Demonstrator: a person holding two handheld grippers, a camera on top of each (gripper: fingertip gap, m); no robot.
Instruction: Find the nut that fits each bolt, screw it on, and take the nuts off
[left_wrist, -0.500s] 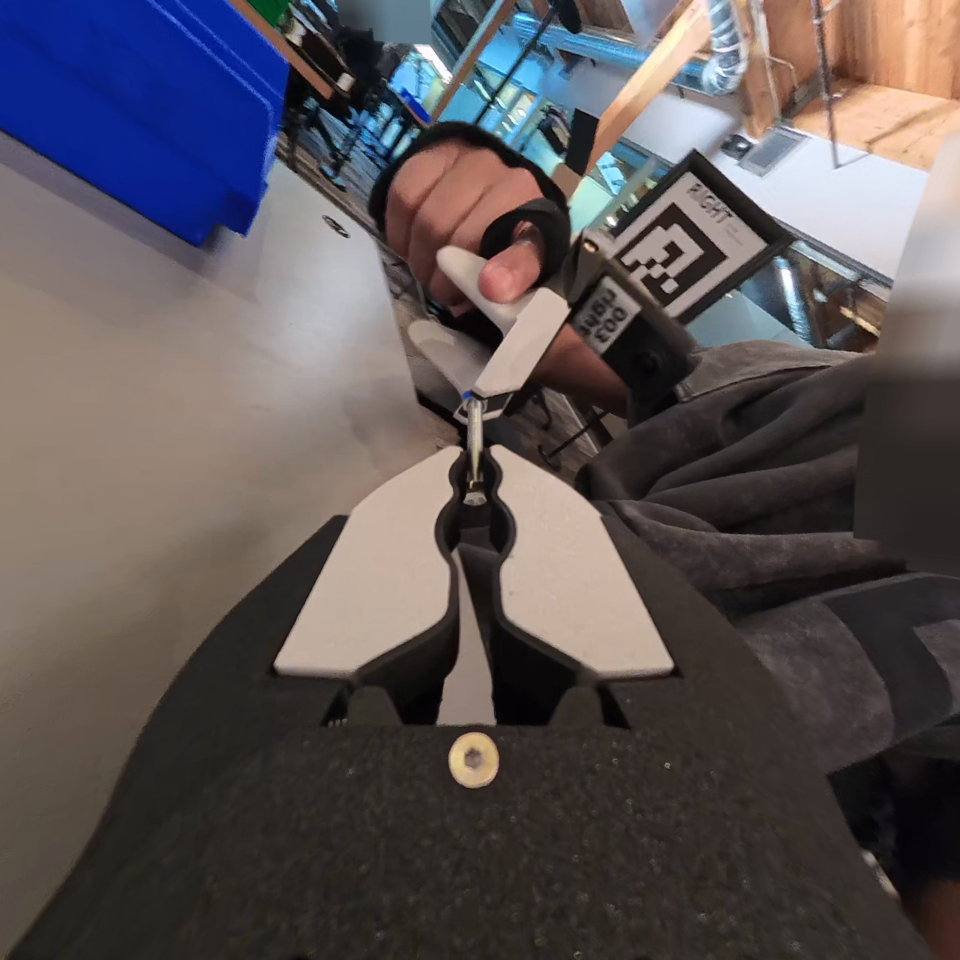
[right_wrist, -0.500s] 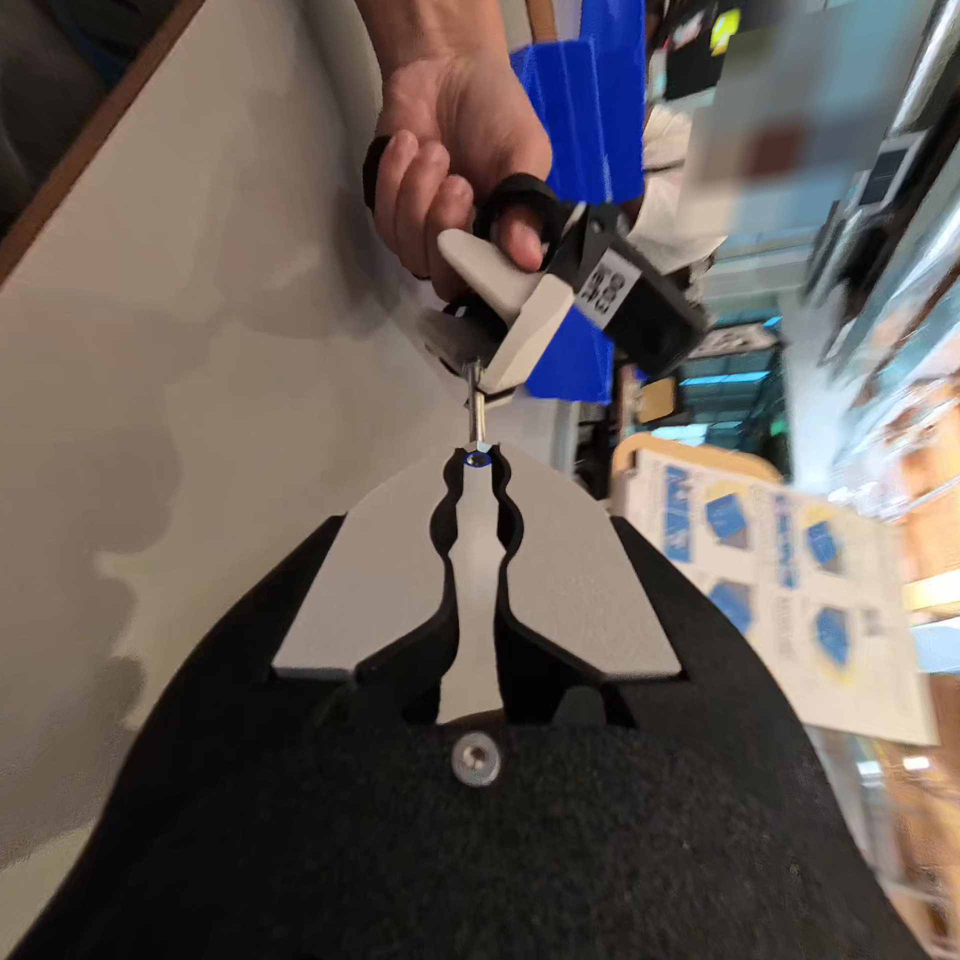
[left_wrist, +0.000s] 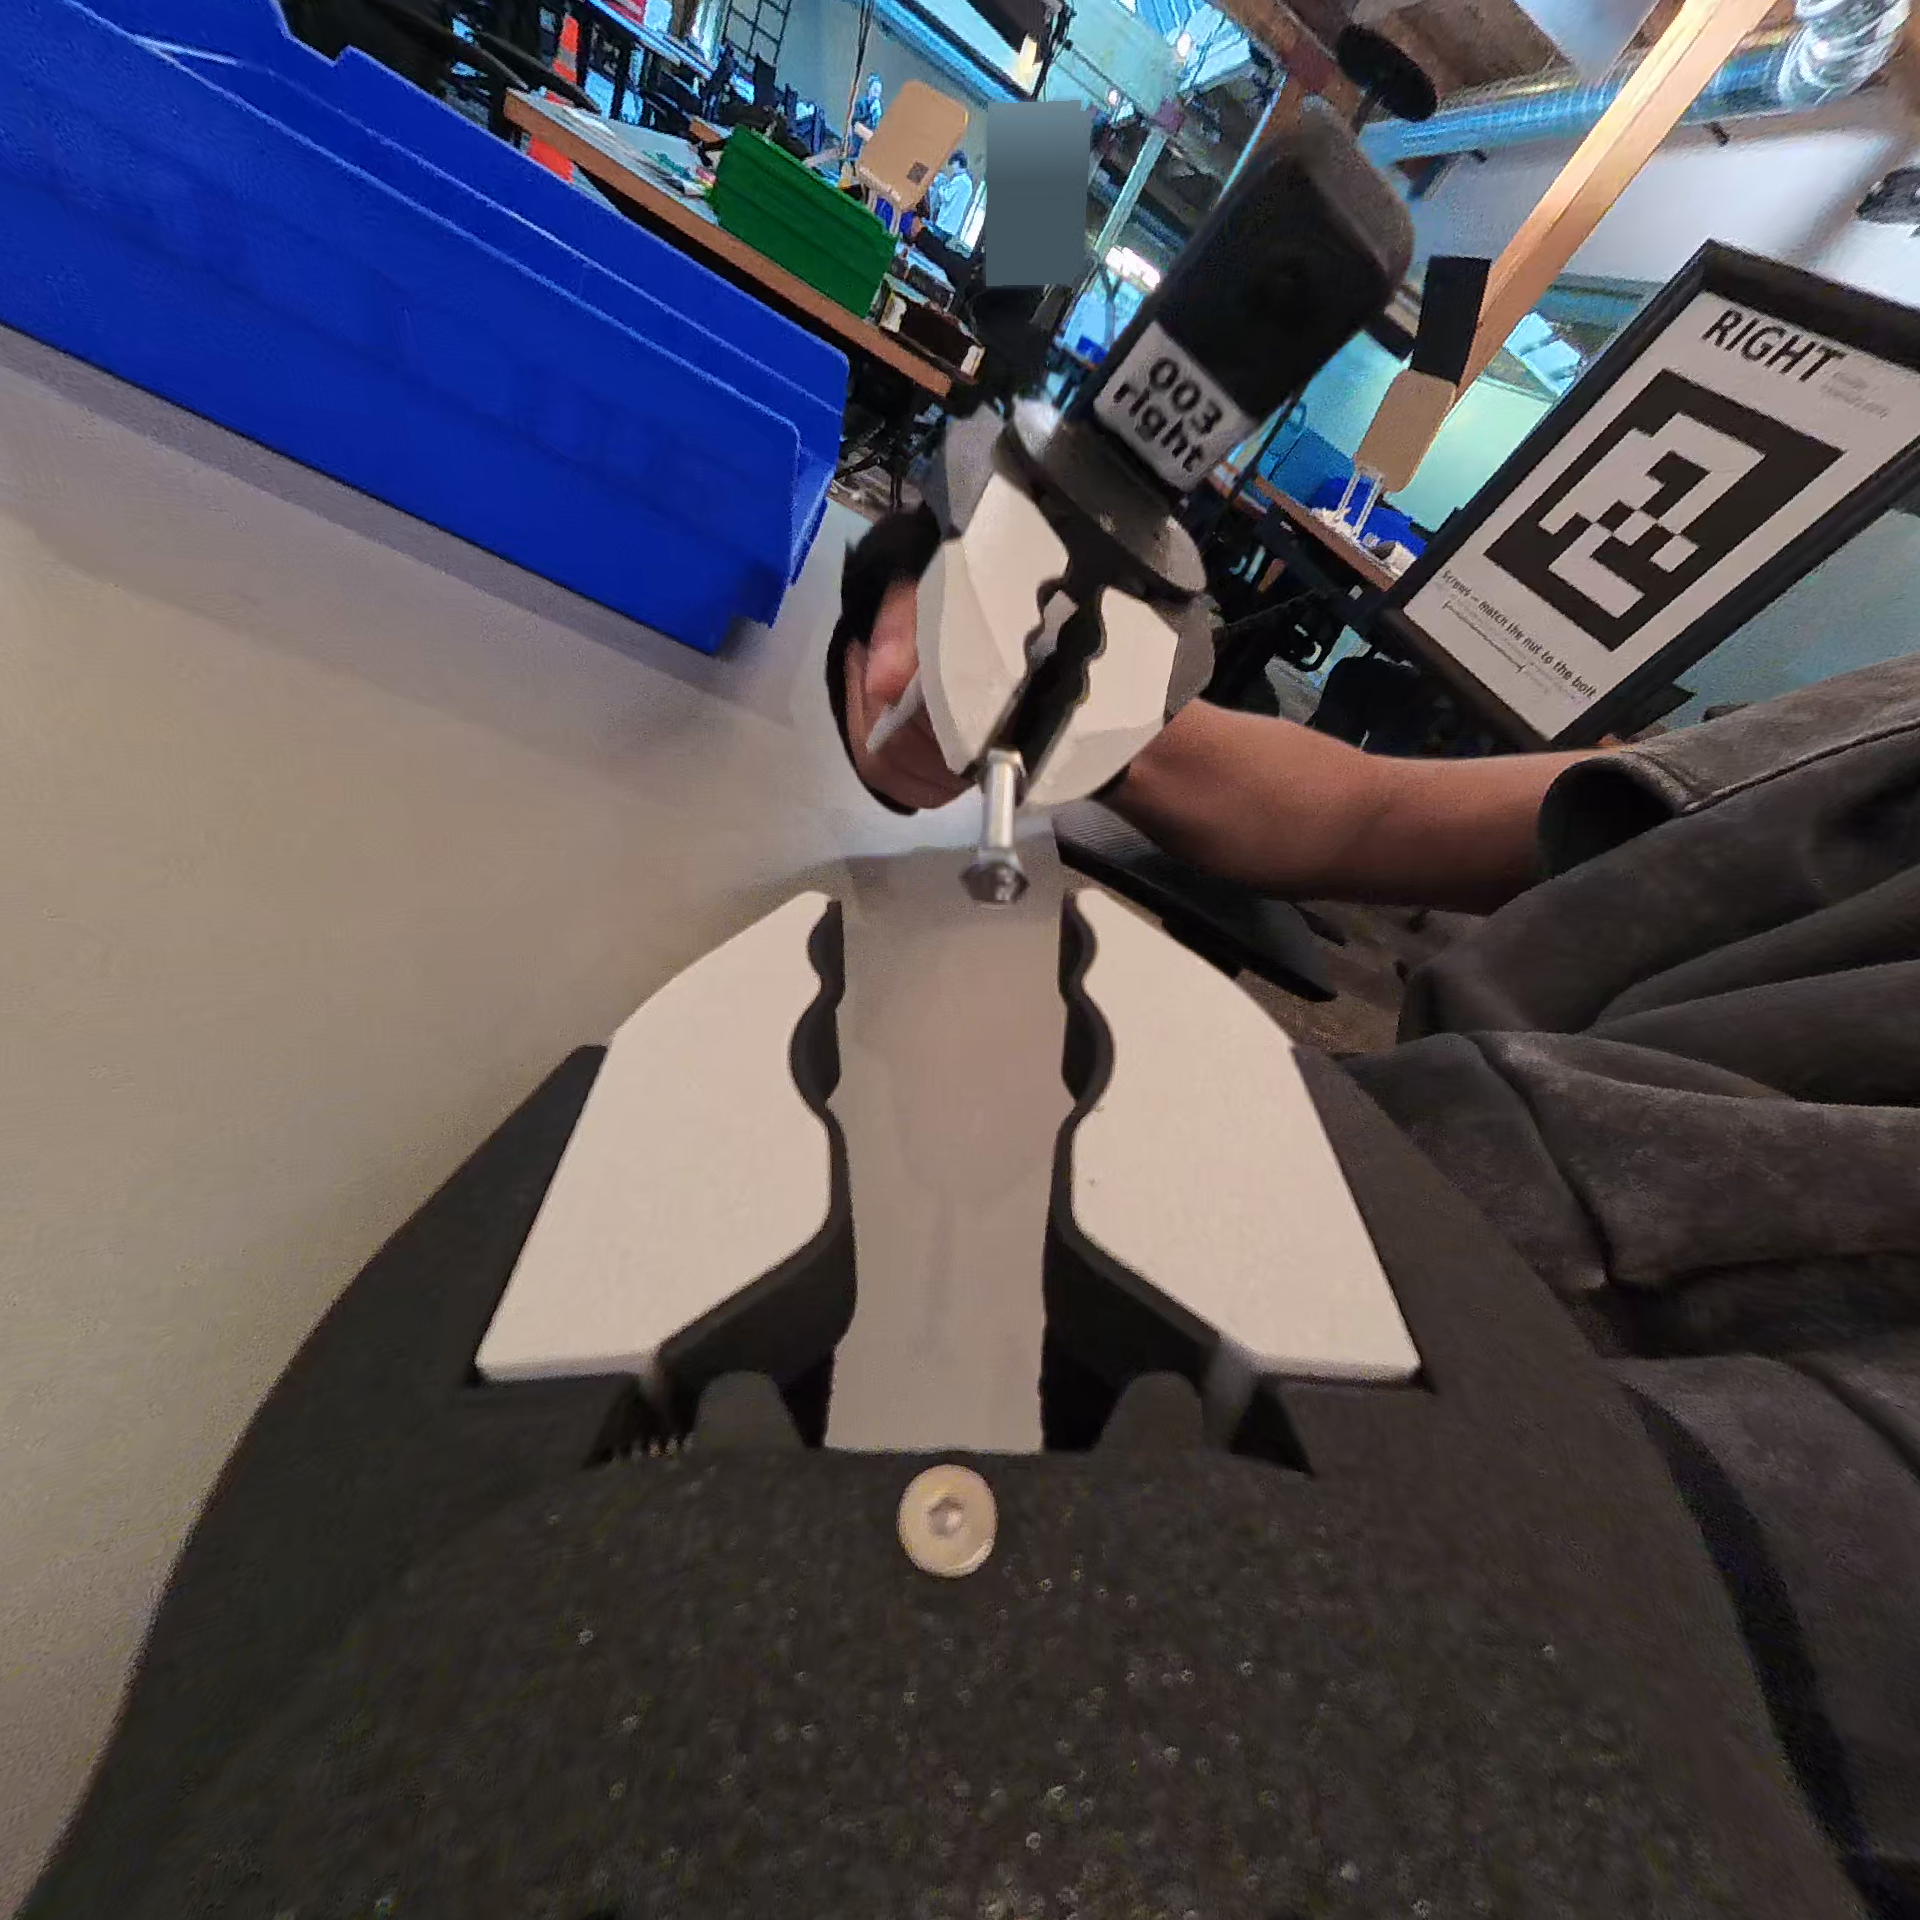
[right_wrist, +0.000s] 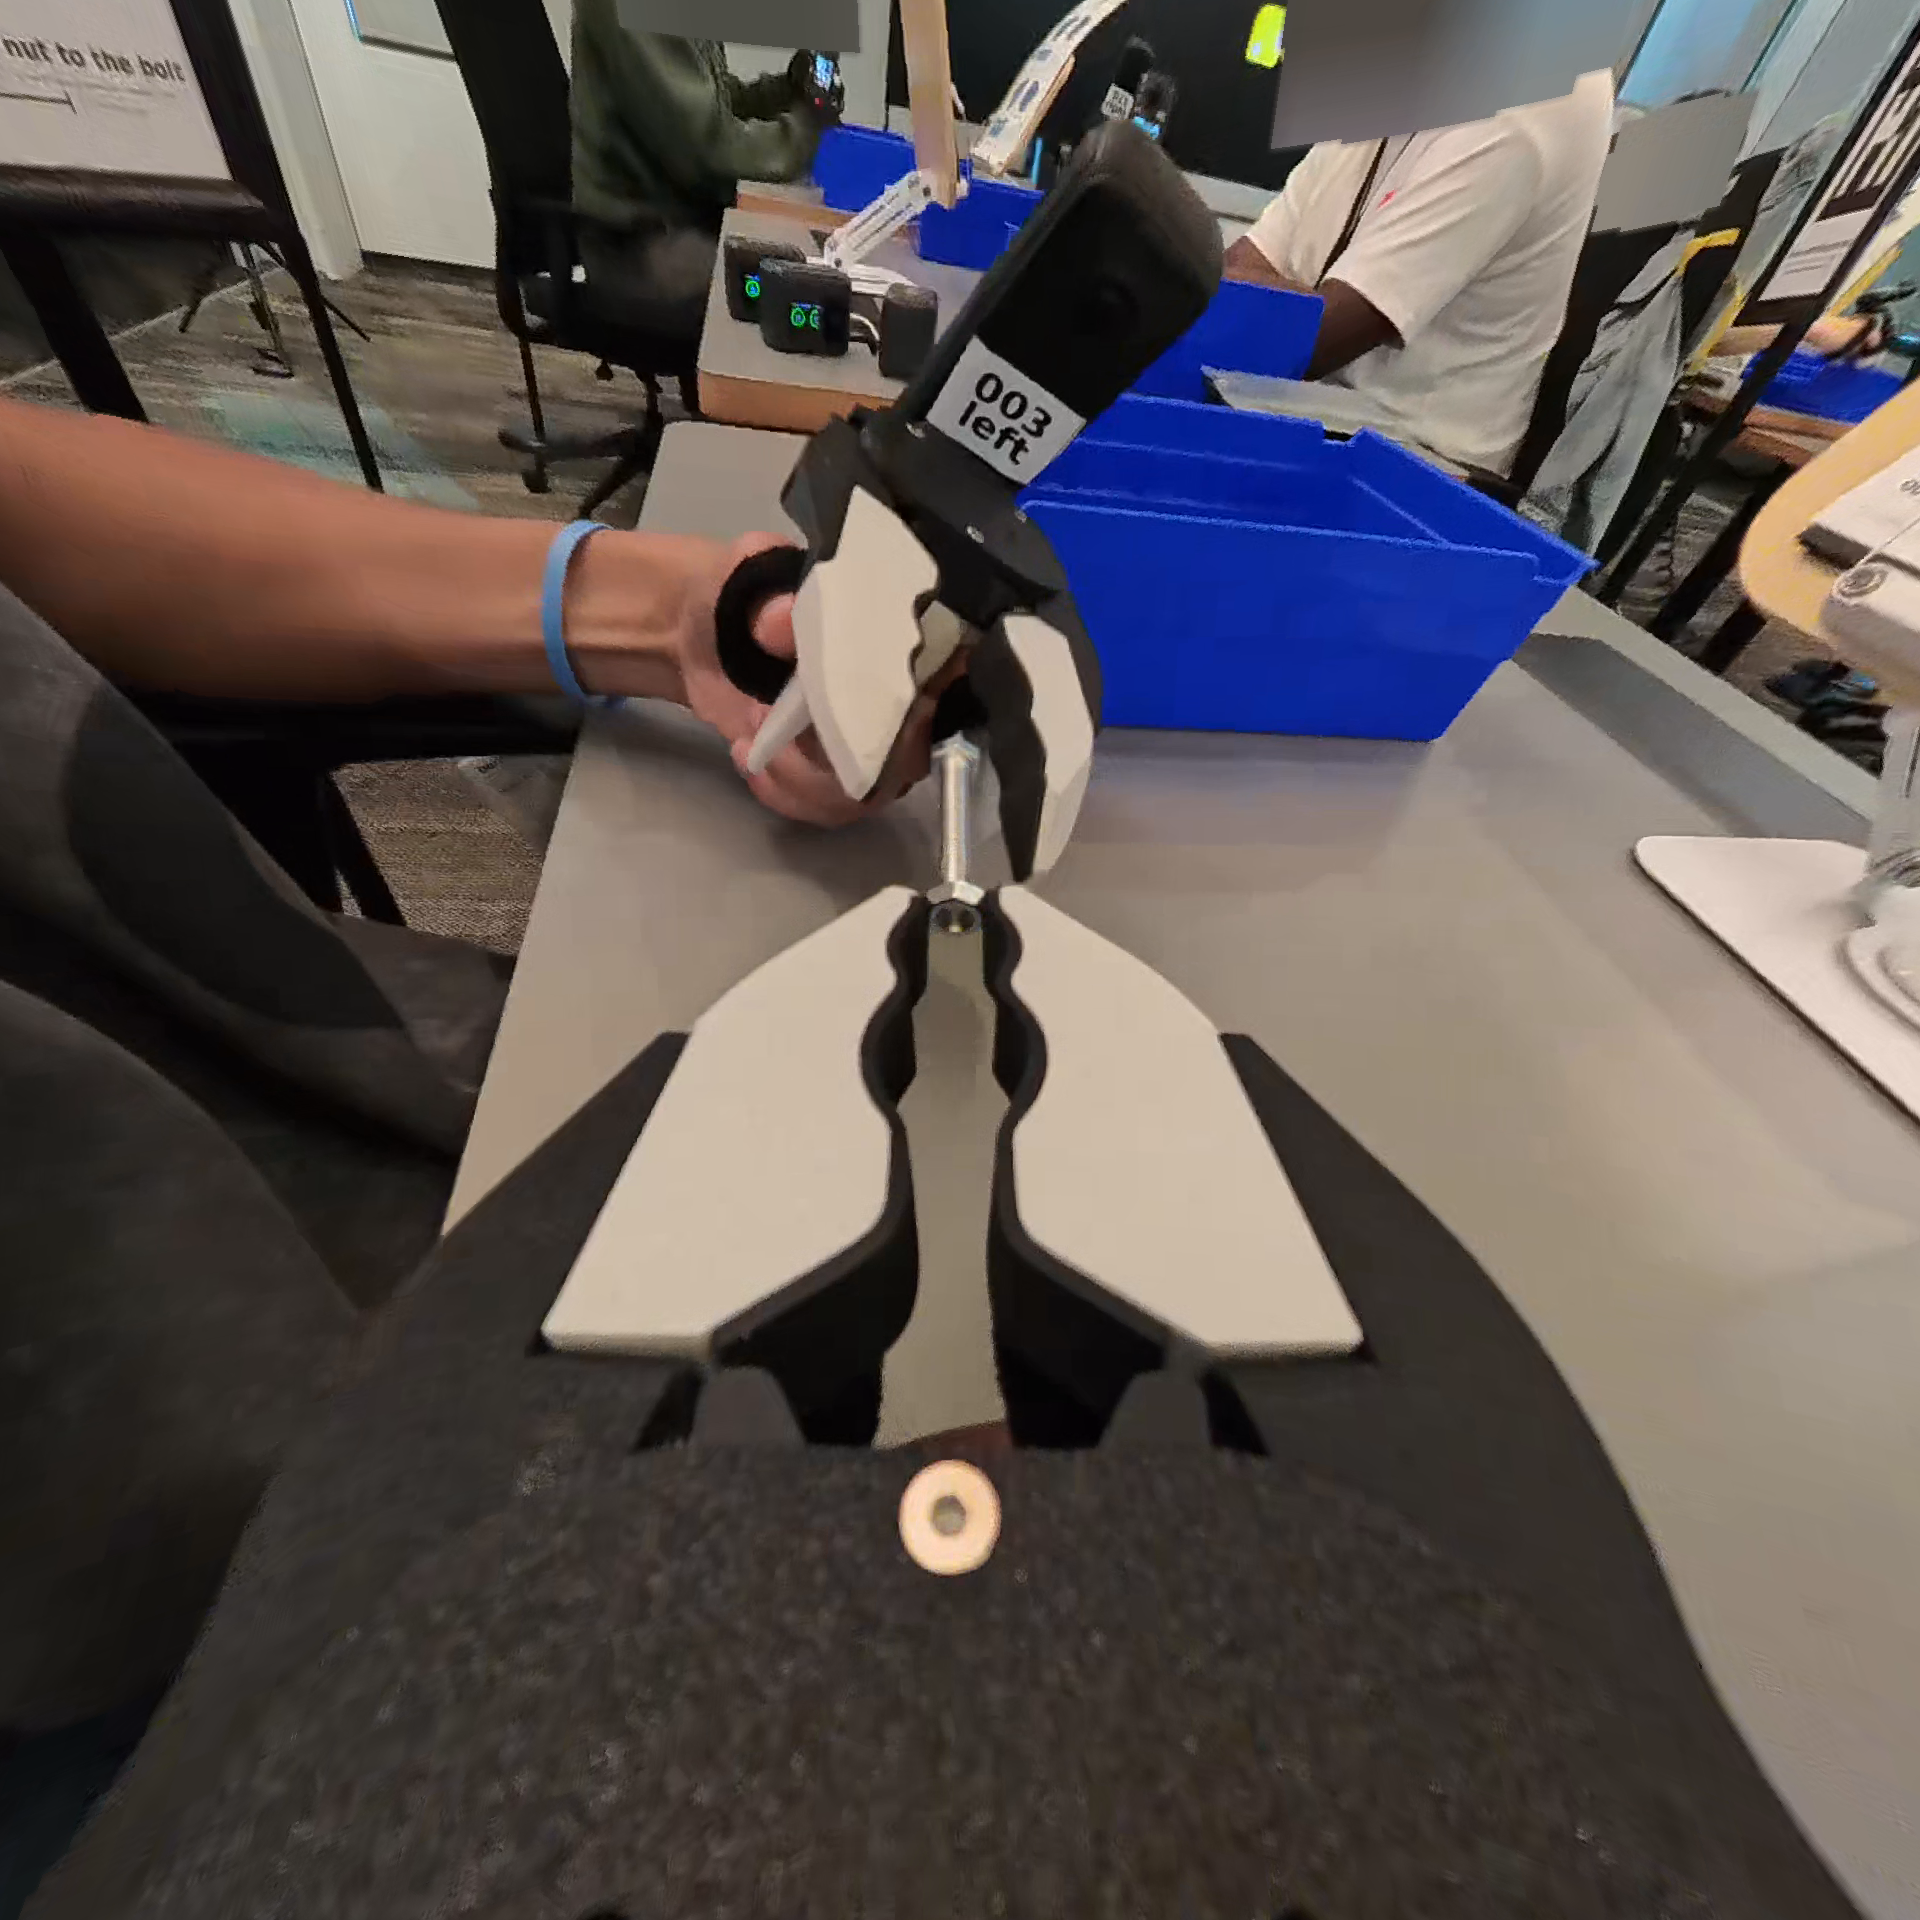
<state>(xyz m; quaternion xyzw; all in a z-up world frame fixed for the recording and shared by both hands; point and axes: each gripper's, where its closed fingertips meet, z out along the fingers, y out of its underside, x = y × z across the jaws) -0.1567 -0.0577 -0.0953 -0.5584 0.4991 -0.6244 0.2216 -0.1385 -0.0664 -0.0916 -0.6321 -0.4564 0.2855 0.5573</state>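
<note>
left tongs (left_wrist: 951, 902) wide open, empty, bolt (left_wrist: 994, 821) head just past tips | right tongs (right_wrist: 958, 898) pinching nut (right_wrist: 954, 916) threaded on bolt | likely light, stiff, slick steel: grip hex flats

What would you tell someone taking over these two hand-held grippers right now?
Right hand-held gripper: shut on the nut.
Left hand-held gripper: open, holding nothing.
Bolt: its tip sits in the nut and its head lies at the left fingers' open tips, ungripped, over the grey table.
Done: this nut is started on its bolt.
Left: probably regrip the head and keep turning. No other bolts or nuts are in view.
</note>
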